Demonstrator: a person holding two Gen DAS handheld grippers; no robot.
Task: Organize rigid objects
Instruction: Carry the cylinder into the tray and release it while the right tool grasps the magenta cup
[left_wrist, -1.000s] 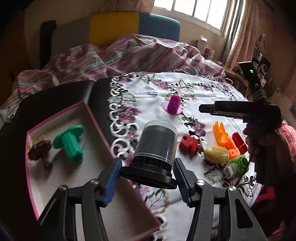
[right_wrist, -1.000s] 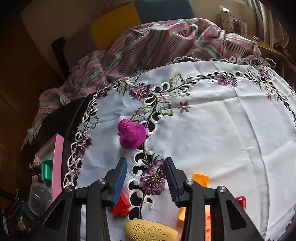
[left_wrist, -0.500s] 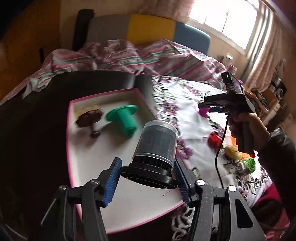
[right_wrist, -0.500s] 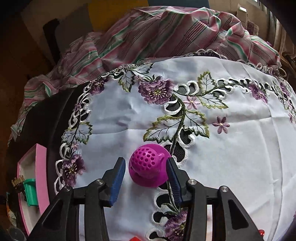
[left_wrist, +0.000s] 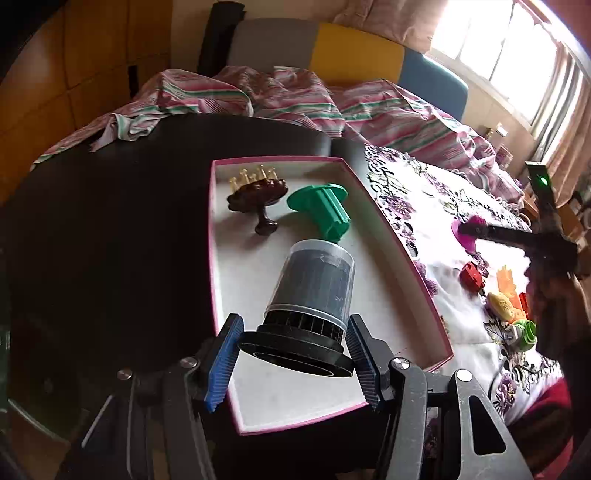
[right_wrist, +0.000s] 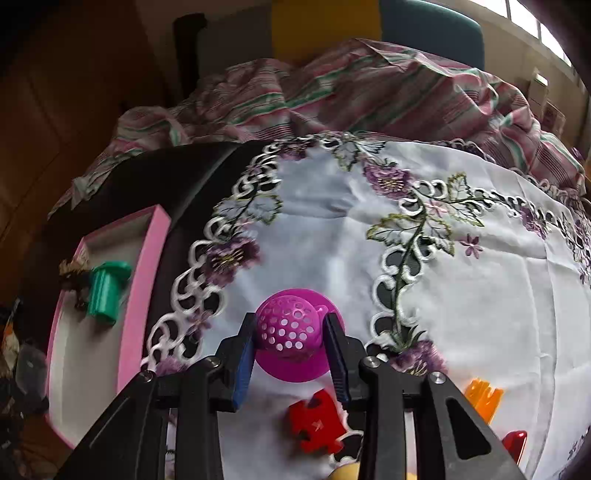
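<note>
Left wrist view
Left gripper (left_wrist: 293, 354): blue ribbed pads squeeze the wide black base of a clear plastic jar (left_wrist: 312, 295). The jar is round and smooth, dark inside, with a ridged ring near the base.
Jar's place: held over the pink box (left_wrist: 413, 273), tipped forward.
Pink box: flat, white inside, thin pink walls. A green plastic plug (left_wrist: 323, 210) with a round top lies on its side at the far end. Just beside it sits a brown candle stand (left_wrist: 258, 197) with small yellow pegs.
Free room: the near half of the box floor is bare.
Right side: small red, yellow, orange and green toys lie close together on the white flower cloth (left_wrist: 436, 206).

Right wrist view
Right gripper (right_wrist: 290, 345): fingers pressed on both sides of a purple strainer cup (right_wrist: 291, 334), a round dome full of little holes with a flat brim.
Strainer's place: on the stitched cloth, well apart from the pink box at the left.
Nearby: a red puzzle piece (right_wrist: 316, 424) lies just under the gripper.
Cloth edge: lacy loops, dark table (right_wrist: 147, 188) past them.
</note>
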